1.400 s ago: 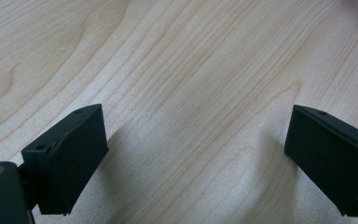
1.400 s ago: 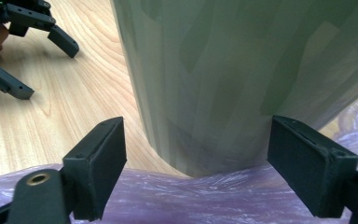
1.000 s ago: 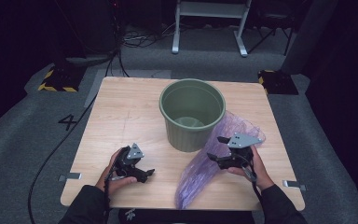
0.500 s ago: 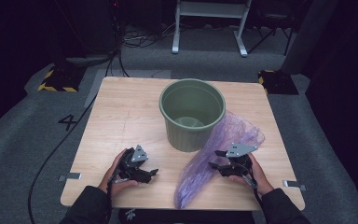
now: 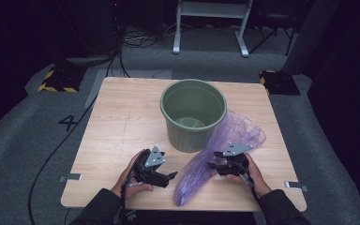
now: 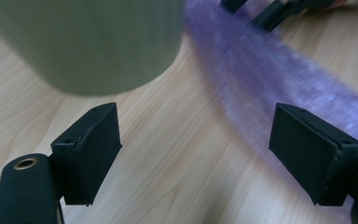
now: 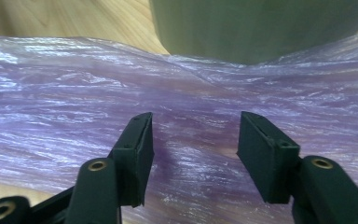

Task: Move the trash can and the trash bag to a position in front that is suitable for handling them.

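Purple bag [image 5: 215, 154], far end hidden behind bucket [image 5: 193, 115]

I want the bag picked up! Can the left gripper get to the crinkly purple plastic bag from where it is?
Probably yes. The left gripper has open jaws with only bare wooden table between it and the crinkly purple plastic bag. The round green plastic bucket stands farther back, off that path.

A thin, crinkled purple plastic bag [image 5: 218, 154] lies flat and stretched out on the wooden table [image 5: 122, 122], running from the near edge up to the right of the green bucket [image 5: 193, 114], whose base it touches.
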The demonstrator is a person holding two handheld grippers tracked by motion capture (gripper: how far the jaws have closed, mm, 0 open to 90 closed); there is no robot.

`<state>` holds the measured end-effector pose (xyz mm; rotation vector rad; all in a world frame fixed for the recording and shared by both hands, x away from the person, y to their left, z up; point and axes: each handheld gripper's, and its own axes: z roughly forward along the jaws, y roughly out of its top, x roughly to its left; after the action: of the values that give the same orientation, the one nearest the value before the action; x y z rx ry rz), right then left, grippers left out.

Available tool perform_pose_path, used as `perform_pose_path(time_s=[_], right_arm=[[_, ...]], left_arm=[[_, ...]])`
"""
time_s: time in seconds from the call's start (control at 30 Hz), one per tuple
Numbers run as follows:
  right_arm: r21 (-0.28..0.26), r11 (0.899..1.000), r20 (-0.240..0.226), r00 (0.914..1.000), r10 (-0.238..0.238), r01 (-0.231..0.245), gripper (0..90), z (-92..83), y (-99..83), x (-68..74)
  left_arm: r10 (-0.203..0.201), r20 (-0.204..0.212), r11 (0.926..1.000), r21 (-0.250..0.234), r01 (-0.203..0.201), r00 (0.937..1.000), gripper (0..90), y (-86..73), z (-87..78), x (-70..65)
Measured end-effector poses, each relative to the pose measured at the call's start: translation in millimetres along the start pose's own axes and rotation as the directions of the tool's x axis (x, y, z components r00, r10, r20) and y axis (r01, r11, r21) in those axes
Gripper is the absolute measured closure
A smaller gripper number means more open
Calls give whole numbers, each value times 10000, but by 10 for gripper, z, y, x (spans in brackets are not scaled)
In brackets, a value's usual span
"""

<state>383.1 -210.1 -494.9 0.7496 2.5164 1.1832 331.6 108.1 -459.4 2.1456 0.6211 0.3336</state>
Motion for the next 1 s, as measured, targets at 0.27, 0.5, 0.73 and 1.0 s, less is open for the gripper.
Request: perform_pose_path(time_s=[0.27, 0.5, 0.73, 1.0], right_arm=[[199, 9996, 366, 9991, 191, -198, 442, 47, -25, -26], [230, 9991, 576, 9978, 335, -349, 435, 54, -36, -39], [218, 9977, 896, 9940, 623, -645, 398, 34, -59, -94], [275, 9959, 971, 9918, 828, -858, 354, -22, -108, -178]], left_arm=[[-5, 595, 9994, 335, -15, 9982, 188, 123, 151, -206], [750, 1302, 9937, 733, -850, 9887, 180, 54, 281, -354], [1187, 933, 9803, 1475, -1316, 9885, 348, -55, 376, -242], [1099, 645, 9774, 1742, -1196, 9918, 442, -86, 438, -66]])
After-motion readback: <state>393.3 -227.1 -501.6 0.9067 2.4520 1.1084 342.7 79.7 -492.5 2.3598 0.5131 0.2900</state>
